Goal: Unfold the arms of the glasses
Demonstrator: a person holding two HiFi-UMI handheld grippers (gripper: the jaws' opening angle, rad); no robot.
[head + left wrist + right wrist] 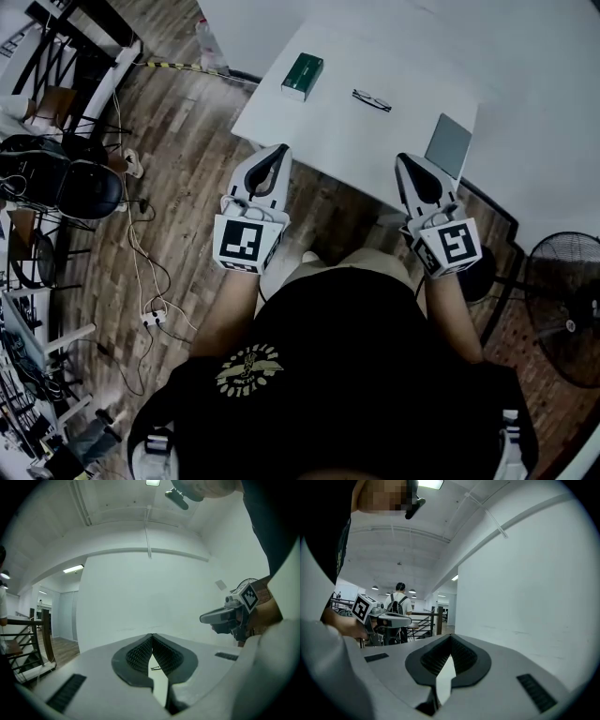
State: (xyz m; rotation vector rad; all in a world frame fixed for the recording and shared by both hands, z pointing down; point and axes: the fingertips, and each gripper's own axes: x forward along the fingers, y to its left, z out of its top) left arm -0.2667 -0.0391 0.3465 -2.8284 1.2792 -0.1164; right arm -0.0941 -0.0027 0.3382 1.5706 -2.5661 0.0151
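**Three cameras: one looking down from your head, two riding low and level.**

Your head camera is looking steeply down past your torso at the near edge of the desk [328, 122], taking in the left gripper [279, 150] and the right gripper [405, 159]. The left gripper's camera is facing level along its jaws across the desk top toward a white wall, catching the right gripper at its right edge. The right gripper's camera is facing the same way, catching the left gripper at its left.

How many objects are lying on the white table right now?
3. On the white table: a green rectangular box toward the left, the dark-framed glasses near the middle, and a flat grey rectangular pad at the right. None looks hidden.
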